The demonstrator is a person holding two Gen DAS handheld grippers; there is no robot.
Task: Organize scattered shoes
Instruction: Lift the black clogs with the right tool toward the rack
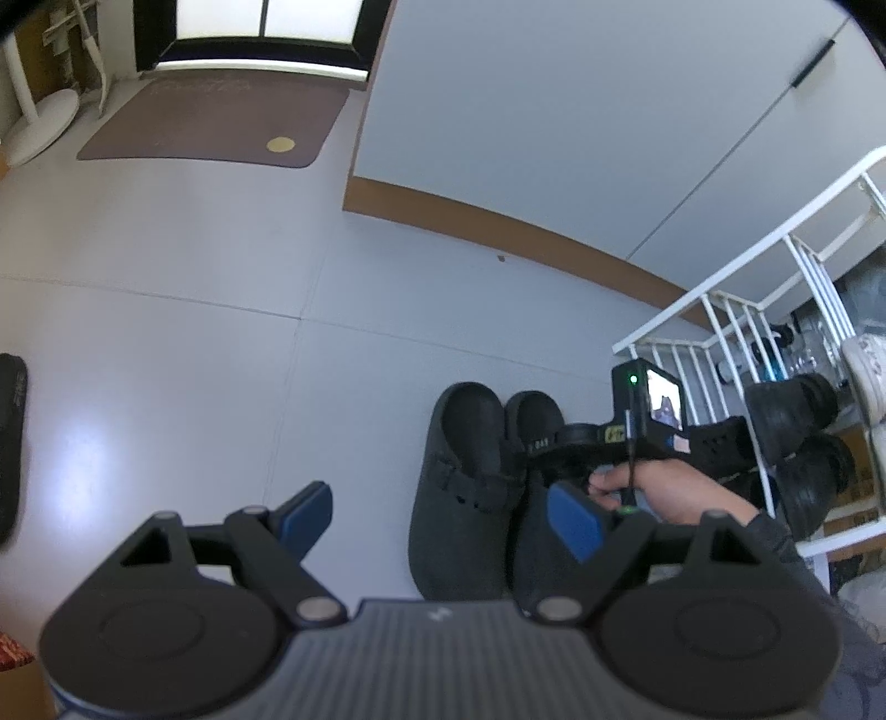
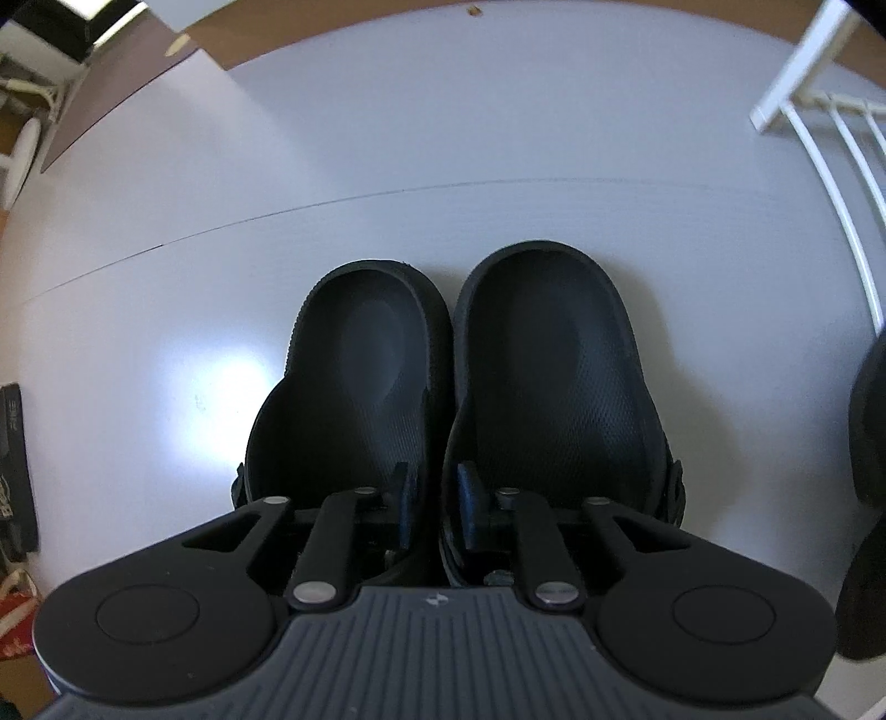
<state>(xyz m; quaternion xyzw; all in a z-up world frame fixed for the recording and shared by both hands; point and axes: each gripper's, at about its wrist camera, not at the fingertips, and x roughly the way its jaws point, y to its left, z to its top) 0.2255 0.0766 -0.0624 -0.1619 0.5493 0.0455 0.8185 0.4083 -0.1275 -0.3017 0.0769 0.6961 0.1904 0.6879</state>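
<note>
black clogs [image 2: 454, 387], paired, seemingly rubber

Pair of black clogs: left clog [image 2: 354, 387] and right clog [image 2: 559, 376] side by side, touching, on pale grey floor [image 2: 387, 138]. Right gripper [image 2: 434, 498]: jaws narrow, pinching the clogs' adjoining inner walls. White rack [image 2: 814, 105] at right.

Home entrance hall, by the look of it: brown doormat [image 1: 210, 119] before a bright door [image 1: 266, 27], pale tiled floor [image 1: 194, 249], white shoe rack [image 1: 775, 288] holding several pairs, black clogs [image 2: 454, 387] beside it.
</note>
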